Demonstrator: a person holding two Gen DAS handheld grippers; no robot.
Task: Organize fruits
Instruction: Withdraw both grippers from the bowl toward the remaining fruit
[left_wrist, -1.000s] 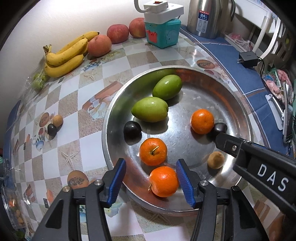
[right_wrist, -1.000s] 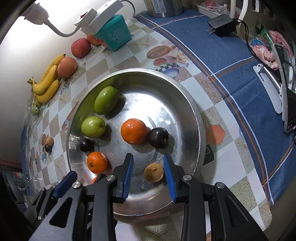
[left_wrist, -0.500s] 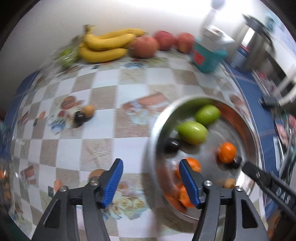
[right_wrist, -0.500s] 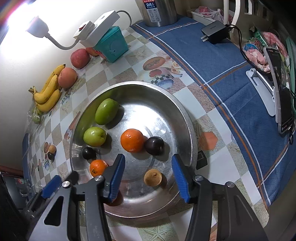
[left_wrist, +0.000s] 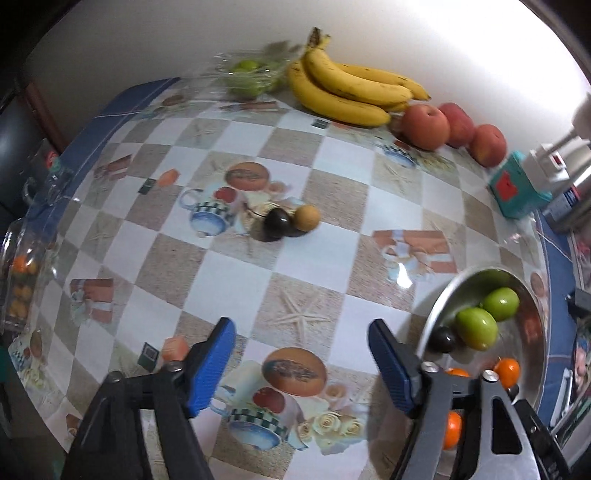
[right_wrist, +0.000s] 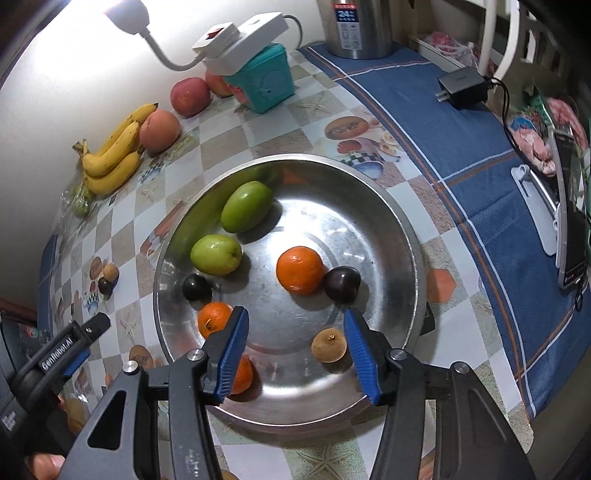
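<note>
The left gripper (left_wrist: 301, 360) has swung off the metal bowl (right_wrist: 413, 258), now to its right, jaws apart over bare tablecloth (left_wrist: 221, 280). Only its view shows the loose dark plum (left_wrist: 277, 223) and longan (left_wrist: 307, 218) ahead. The right gripper (right_wrist: 295, 349) gapes beside the bowl's longan (right_wrist: 328, 345).

A: What do the tools look like?

B: The left gripper (left_wrist: 301, 360) and right gripper (right_wrist: 295, 347) are alike: black angular arms, ribbed blue finger pads, silver screws at the joints.

A: Any markings?

B: White "GenRobot.AI" lettering along the left one's side, seen at the near left of the right wrist view.
</note>
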